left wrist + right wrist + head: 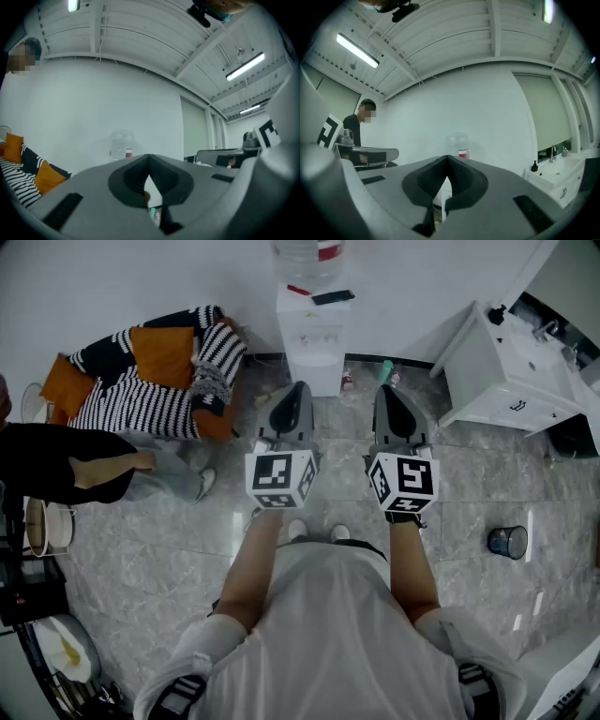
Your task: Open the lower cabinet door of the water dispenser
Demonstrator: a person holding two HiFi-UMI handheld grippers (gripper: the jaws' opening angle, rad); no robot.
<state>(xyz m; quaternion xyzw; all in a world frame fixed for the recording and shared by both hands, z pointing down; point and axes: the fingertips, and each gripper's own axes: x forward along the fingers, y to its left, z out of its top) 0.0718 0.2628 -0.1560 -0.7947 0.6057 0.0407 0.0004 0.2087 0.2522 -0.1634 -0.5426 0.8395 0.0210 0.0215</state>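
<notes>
The white water dispenser (314, 334) stands against the far wall with a clear bottle (305, 254) on top. Its lower cabinet door (322, 371) looks closed. Both grippers are held level, side by side, pointing at the dispenser from some way off. My left gripper (296, 390) has its jaw tips together and holds nothing. My right gripper (389, 392) is likewise shut and empty. In the left gripper view the bottle (123, 145) shows above the meeting tips of the left gripper (149, 158). In the right gripper view the bottle (458, 145) stands just above the right gripper (447, 159).
A striped and orange cushioned seat (159, 371) lies left of the dispenser. A person in black (66, 470) sits at the far left. A white sink cabinet (511, 371) stands at right, and a small bin (507, 542) is on the floor. Small bottles (385, 371) stand beside the dispenser's base.
</notes>
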